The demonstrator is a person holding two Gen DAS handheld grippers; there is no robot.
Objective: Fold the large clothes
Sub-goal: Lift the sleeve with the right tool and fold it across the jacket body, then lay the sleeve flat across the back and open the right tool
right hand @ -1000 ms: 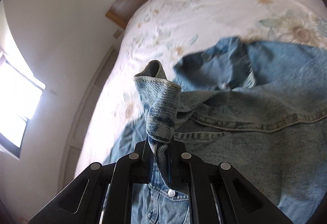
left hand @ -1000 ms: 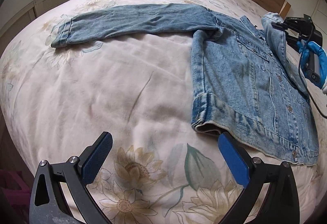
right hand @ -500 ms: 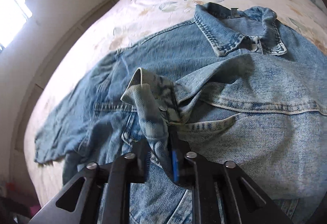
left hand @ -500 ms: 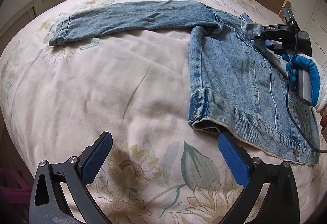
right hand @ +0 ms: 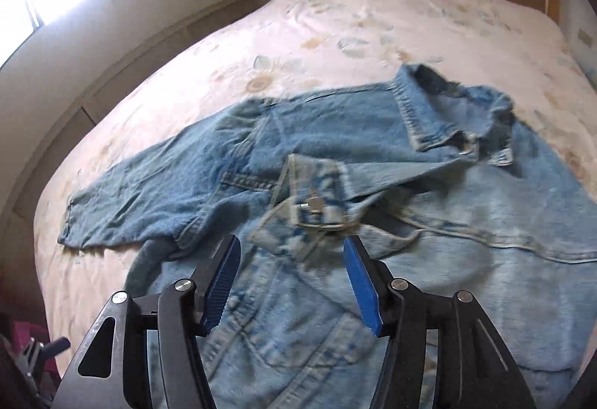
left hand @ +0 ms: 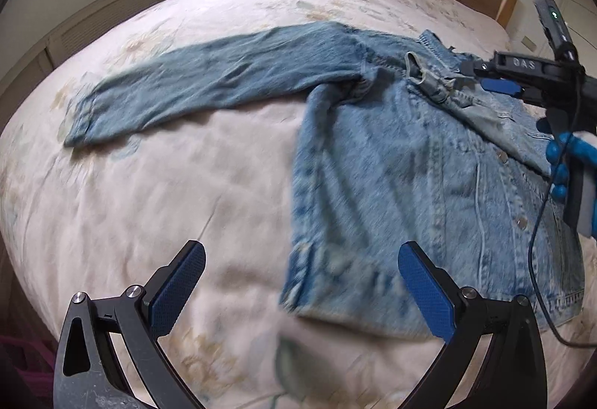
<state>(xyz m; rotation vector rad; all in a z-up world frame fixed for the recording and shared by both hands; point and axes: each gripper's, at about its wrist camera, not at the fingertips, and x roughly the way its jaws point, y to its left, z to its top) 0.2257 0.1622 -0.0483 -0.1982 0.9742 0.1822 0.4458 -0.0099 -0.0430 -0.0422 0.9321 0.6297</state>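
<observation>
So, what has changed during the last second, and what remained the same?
The right gripper carried the sleeve cuff across onto the chest of the denim jacket, then opened and let it go; the cuff now lies there free. The left gripper stayed open above the bed, and the other sleeve remained stretched out flat.

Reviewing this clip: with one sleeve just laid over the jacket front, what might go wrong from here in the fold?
Two likely risks:
1. The folded sleeve cuff lies bunched and tilted on the denim jacket; the open right gripper close behind may snag it.
2. The other sleeve is stretched out across the bed, and the open left gripper is far from it, so folding it could drag the body askew.
</observation>
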